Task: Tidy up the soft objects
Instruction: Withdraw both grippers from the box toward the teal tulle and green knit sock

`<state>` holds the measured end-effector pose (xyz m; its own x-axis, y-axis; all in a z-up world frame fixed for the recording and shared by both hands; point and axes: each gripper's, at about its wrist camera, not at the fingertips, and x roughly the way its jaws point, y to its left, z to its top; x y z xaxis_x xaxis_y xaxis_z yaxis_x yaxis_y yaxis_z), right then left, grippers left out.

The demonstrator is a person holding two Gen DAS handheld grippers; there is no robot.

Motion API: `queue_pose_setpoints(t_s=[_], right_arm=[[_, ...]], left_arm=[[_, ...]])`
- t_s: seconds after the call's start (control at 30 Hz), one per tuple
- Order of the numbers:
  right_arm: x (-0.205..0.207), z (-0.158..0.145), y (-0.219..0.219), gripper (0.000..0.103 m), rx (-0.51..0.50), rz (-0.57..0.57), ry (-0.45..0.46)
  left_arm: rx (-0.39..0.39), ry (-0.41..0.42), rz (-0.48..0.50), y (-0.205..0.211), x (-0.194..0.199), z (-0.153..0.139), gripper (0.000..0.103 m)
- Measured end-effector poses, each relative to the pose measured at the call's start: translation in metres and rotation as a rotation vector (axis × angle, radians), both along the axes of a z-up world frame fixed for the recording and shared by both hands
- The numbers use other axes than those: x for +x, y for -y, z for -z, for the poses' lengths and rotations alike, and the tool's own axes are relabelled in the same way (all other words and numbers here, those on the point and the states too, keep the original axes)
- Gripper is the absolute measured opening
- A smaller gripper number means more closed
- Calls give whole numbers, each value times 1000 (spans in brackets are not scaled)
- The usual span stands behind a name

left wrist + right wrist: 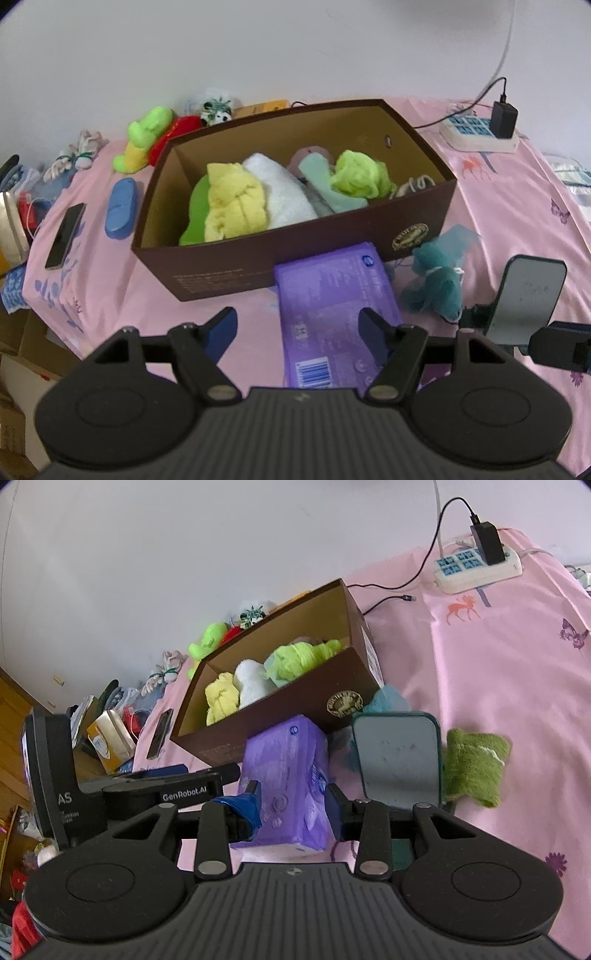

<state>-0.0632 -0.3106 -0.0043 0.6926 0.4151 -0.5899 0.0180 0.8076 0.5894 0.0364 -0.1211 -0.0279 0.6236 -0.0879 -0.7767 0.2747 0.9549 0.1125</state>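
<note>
On the pink patterned bedsheet [498,657], the right claw [291,805] is clamped on a purple plastic-wrapped soft pack [288,771], fingers pressing both sides, just in front of the dark brown cardboard box [258,258]. That box holds a yellow fluffy cloth [234,206], a white towel [280,188] and a lime green mesh puff [358,173]. Meanwhile the left claw [299,328] hangs wide, gripping nothing. A green folded towel [472,768] and a teal plush toy [439,280] lie on the sheet nearby.
</note>
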Motion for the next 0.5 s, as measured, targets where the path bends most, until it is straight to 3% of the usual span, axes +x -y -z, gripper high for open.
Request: queue_pose_setpoints(t_s=[0.5], right_arm=[[-5,16,8,21,14,-27,-51]], left_arm=[[27,-67,45,13,-6,13,72]])
